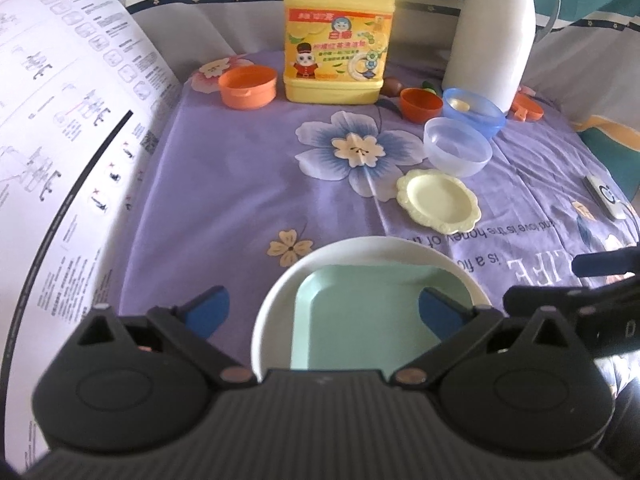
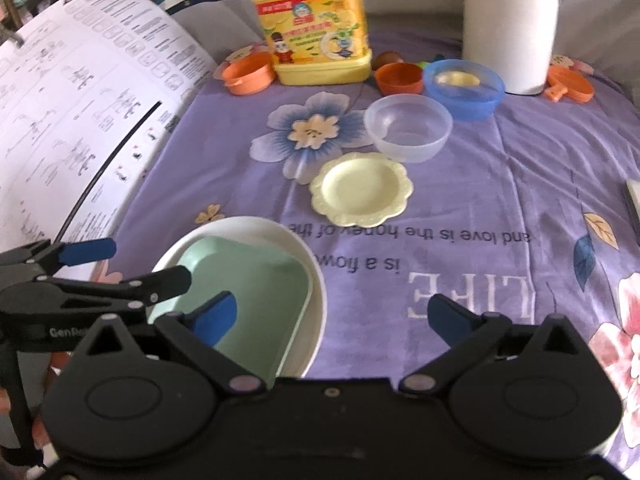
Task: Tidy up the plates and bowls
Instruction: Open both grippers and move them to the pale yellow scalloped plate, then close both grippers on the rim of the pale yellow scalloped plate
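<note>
A mint green square plate (image 1: 360, 312) lies inside a white round plate (image 1: 376, 246) on the purple cloth, also in the right wrist view (image 2: 248, 280). A pale yellow scalloped plate (image 1: 438, 200) (image 2: 360, 188) lies beyond it. Behind stand a clear bowl (image 1: 458, 146) (image 2: 410, 126), a blue bowl (image 1: 474, 112) (image 2: 464, 88) and a small orange bowl (image 1: 420, 104) (image 2: 400, 78). My left gripper (image 1: 324, 312) is open above the stacked plates. My right gripper (image 2: 332, 316) is open just right of them. Both are empty.
A yellow detergent jug (image 1: 338, 32) and a white thermos (image 1: 496, 28) stand at the back. An orange cup (image 1: 248, 86) sits left of the jug. A printed sheet (image 1: 60, 128) covers the left side. A white device (image 1: 606, 196) lies at the right edge.
</note>
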`<state>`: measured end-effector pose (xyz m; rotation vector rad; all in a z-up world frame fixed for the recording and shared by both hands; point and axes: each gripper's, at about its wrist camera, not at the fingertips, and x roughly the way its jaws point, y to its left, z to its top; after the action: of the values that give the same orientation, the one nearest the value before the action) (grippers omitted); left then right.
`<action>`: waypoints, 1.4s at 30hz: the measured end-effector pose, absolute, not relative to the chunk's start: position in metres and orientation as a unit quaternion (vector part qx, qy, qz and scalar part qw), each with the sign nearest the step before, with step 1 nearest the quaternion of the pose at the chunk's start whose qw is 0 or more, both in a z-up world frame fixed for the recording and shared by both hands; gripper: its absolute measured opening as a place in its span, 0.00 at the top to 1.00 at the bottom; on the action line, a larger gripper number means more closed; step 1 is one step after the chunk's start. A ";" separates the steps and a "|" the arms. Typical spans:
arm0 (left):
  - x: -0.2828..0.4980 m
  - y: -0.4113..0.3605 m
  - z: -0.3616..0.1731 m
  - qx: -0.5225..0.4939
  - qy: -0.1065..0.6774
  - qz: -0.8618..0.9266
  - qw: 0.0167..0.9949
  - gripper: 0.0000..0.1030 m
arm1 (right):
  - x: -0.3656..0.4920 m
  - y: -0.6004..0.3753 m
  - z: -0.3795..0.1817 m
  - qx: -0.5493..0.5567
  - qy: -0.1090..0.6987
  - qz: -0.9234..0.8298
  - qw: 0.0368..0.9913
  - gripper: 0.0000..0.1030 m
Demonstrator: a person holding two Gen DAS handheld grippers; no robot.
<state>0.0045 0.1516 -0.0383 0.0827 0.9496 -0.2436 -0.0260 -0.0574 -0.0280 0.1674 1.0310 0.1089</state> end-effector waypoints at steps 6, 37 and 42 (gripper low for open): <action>0.011 0.145 -0.044 0.041 0.463 -0.116 0.878 0.00 | -0.022 -0.071 -0.034 0.095 0.501 0.036 0.860 0.00; 0.119 0.060 -0.088 0.044 0.496 -0.154 0.853 0.10 | 0.090 -0.146 -0.077 0.186 0.492 0.014 0.850 0.31; 0.128 0.057 -0.095 0.016 0.509 -0.161 0.845 0.30 | 0.097 -0.145 -0.086 0.200 0.493 0.025 0.847 0.41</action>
<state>0.1283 0.0567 -0.0952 0.0346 1.0747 -0.3400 0.0965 -0.1447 -0.0861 0.4216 1.0392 0.0535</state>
